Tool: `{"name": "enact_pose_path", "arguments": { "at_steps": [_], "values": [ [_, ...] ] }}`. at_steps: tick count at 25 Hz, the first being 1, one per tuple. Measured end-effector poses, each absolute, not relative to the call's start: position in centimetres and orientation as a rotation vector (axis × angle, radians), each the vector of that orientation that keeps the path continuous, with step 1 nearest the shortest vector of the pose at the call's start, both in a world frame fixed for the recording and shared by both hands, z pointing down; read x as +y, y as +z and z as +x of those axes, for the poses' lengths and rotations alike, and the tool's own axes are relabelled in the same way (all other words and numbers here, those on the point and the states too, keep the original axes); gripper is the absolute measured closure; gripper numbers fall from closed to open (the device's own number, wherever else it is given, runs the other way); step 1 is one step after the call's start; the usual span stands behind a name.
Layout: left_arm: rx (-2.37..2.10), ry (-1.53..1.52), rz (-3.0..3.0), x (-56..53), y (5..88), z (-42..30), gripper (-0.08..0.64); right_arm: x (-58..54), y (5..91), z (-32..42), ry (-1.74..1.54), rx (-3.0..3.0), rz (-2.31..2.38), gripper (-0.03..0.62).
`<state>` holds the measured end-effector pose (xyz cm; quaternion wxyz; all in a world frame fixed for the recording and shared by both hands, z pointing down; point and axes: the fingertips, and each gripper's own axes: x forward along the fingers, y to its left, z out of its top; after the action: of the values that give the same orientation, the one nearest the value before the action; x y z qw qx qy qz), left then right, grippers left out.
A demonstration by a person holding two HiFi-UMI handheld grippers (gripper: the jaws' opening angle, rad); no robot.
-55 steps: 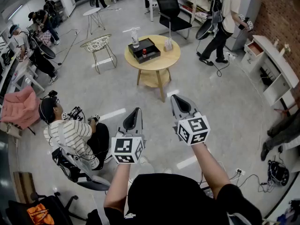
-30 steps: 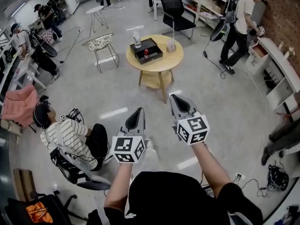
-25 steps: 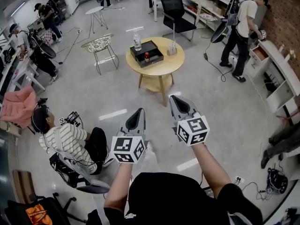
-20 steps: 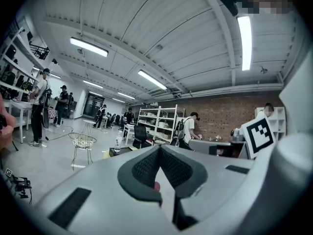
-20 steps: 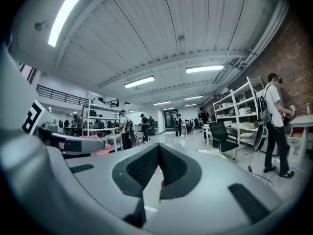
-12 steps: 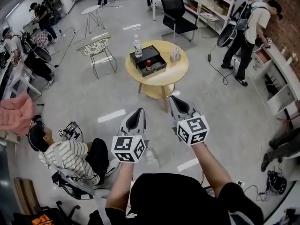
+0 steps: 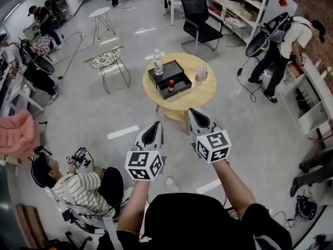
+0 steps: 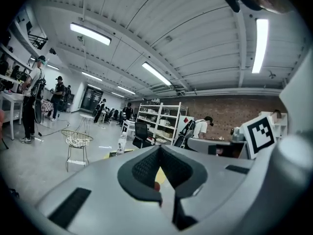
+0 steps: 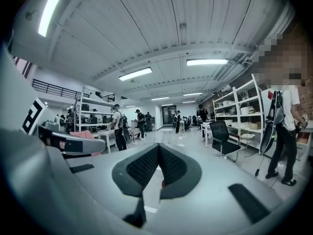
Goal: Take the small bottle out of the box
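Observation:
A small red-capped bottle [image 7: 171, 84] stands in an open black box [image 7: 169, 75] on a round wooden table [image 7: 200, 91] ahead of me. Both grippers are held side by side in the air, short of the table's near edge. My left gripper [image 7: 155, 124] is shut with nothing in it, and its tips meet in the left gripper view [image 8: 159, 148]. My right gripper [image 7: 193, 111] is shut and empty too, its pads pressed together [image 9: 158, 147]. Through the left jaws I glimpse the yellow table top and a bit of red.
A clear water bottle [image 7: 158, 61] stands behind the box, and a small holder [image 7: 202, 72] is at the table's right. A wire chair [image 7: 108, 60] stands left of the table and a black office chair [image 7: 200, 14] beyond it. A person in a striped shirt [image 7: 78, 187] sits low at left.
The table with the box has come nearer and sits lower in the head view. Both grippers kept their pose and stayed shut. The person at the right has walked further right.

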<state>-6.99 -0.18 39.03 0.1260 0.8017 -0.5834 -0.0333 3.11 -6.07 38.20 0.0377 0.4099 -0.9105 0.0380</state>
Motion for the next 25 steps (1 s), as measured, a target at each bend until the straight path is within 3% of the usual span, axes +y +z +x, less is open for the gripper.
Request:
{"name": "enact_pose_path", "arguments": {
  "at_steps": [25],
  "values": [
    [-1.645,-0.033,2.325,-12.3,41.9,-10.9,0.552,-18.8,40.8,-1.9,0.176,-2.749,1.265,0.595]
  ]
}}
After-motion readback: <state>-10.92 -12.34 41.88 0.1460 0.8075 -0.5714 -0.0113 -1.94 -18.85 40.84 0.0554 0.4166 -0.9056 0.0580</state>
